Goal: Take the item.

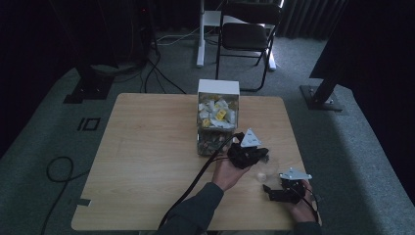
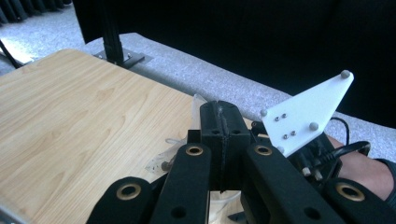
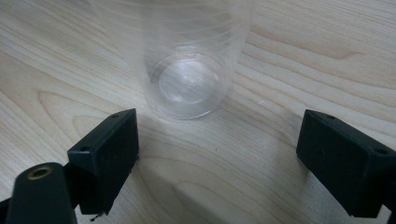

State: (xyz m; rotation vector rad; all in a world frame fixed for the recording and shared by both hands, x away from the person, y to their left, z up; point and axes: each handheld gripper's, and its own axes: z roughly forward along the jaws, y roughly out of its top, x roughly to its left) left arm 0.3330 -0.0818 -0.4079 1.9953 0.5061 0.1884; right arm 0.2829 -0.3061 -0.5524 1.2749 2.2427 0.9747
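A clear plastic cup (image 3: 189,70) stands upright on the wooden table (image 3: 303,60), just beyond my right gripper's (image 3: 224,140) jaws, which are spread wide and touch nothing. From above, the cup (image 1: 264,172) sits between the two hands. My left gripper (image 2: 222,123) hovers over that spot with its jaws pressed together. A thin clear plastic packet (image 2: 164,158) appears pinched in them and sticks out at their side. In the high view the left gripper (image 1: 255,155) is just up-left of the cup and the right gripper (image 1: 272,189) just below-right of it.
A clear box (image 1: 218,89) full of small white and yellow packets stands at the table's middle back. The right gripper's white plate (image 2: 303,112) and a hand lie close ahead of the left jaws. The table's right edge (image 1: 293,147) is near. A chair (image 1: 247,34) stands behind the table.
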